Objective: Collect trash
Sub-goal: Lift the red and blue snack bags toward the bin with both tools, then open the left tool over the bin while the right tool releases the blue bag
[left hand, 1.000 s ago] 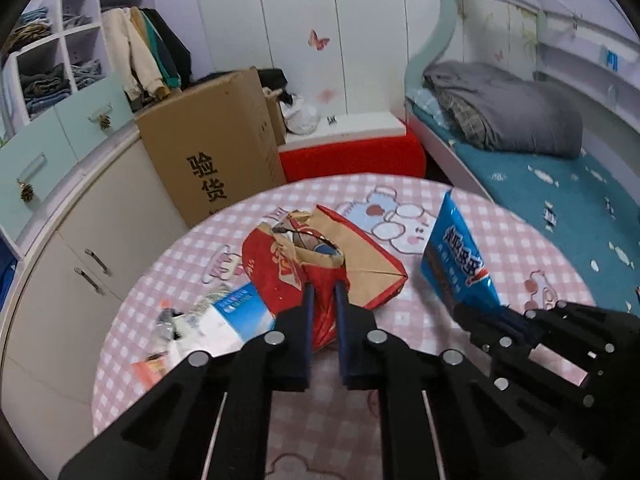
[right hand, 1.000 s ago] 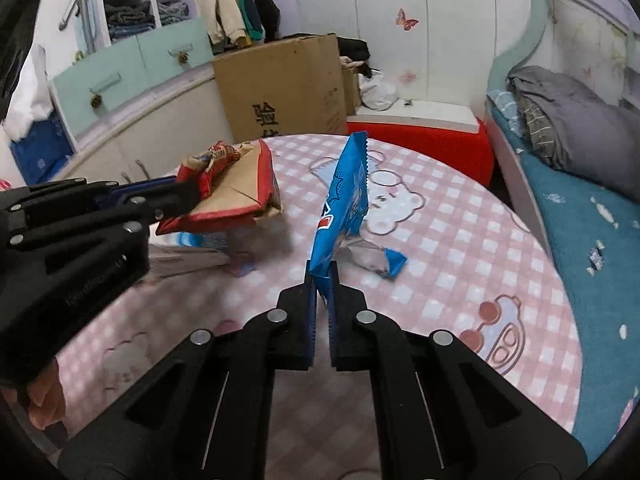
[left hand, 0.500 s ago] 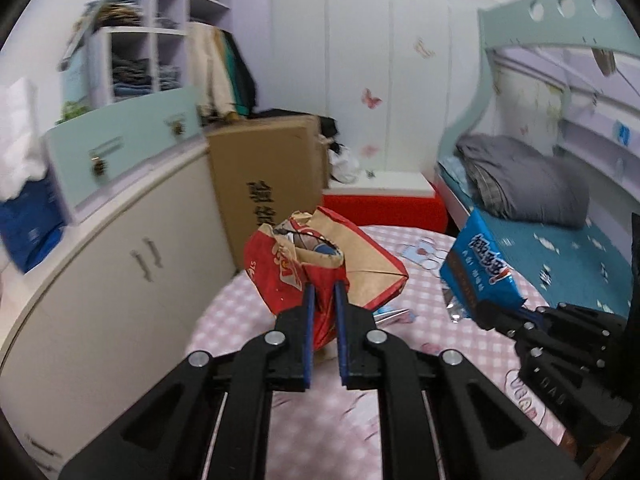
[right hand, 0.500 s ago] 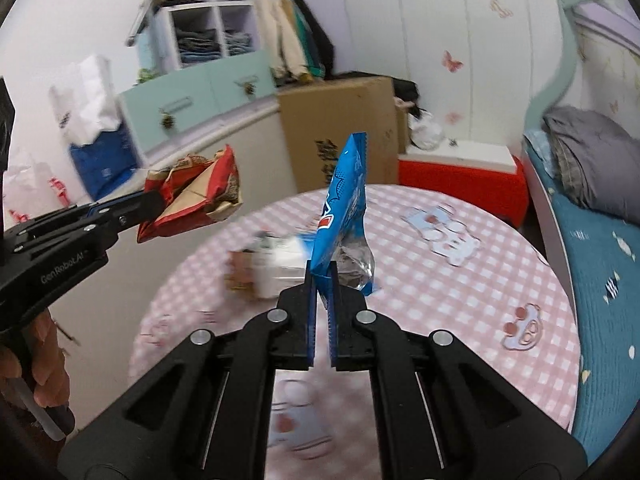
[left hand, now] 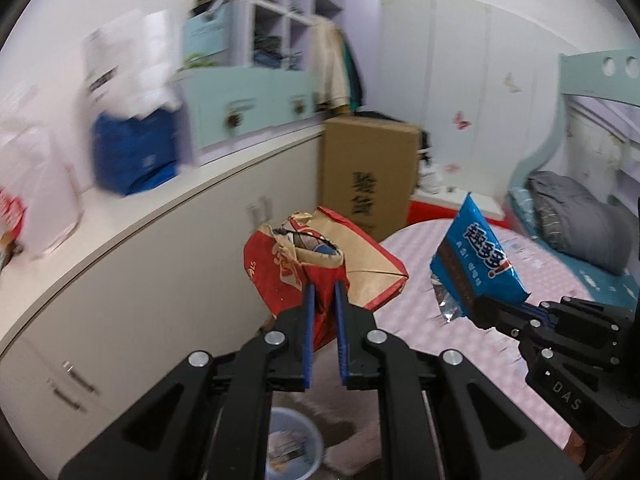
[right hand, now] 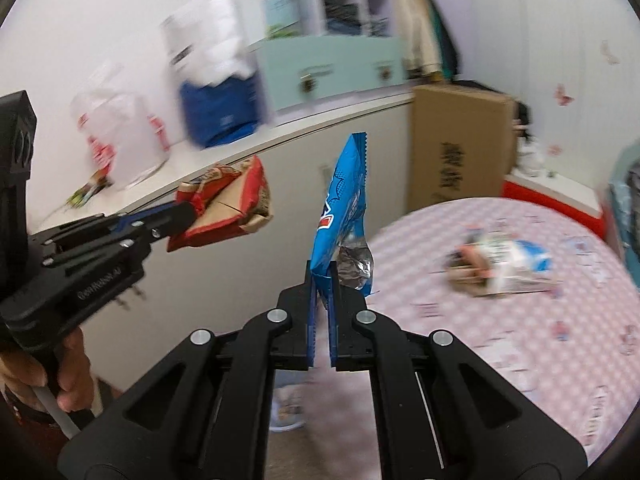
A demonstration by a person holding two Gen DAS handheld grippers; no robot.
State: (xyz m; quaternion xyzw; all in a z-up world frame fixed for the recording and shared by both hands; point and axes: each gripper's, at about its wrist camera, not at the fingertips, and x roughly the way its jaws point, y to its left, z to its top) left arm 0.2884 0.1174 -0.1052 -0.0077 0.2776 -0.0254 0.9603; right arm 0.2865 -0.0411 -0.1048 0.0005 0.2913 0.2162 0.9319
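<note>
Left wrist: cardboard box (left hand: 370, 176) bears Chinese characters.

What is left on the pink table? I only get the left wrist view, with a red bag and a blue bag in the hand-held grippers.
Observer: The right wrist view shows a crumpled pile of wrappers lying on the table.
Operator: Who holds the one with the red bag?
Observer: A bare hand grips the handle of the left hand-held gripper, which is shut on the red bag.
Operator: How is the blue bag held?
Observer: The right hand-held gripper pinches its bottom edge, and the blue bag stands upright, edge-on to that camera.
</note>
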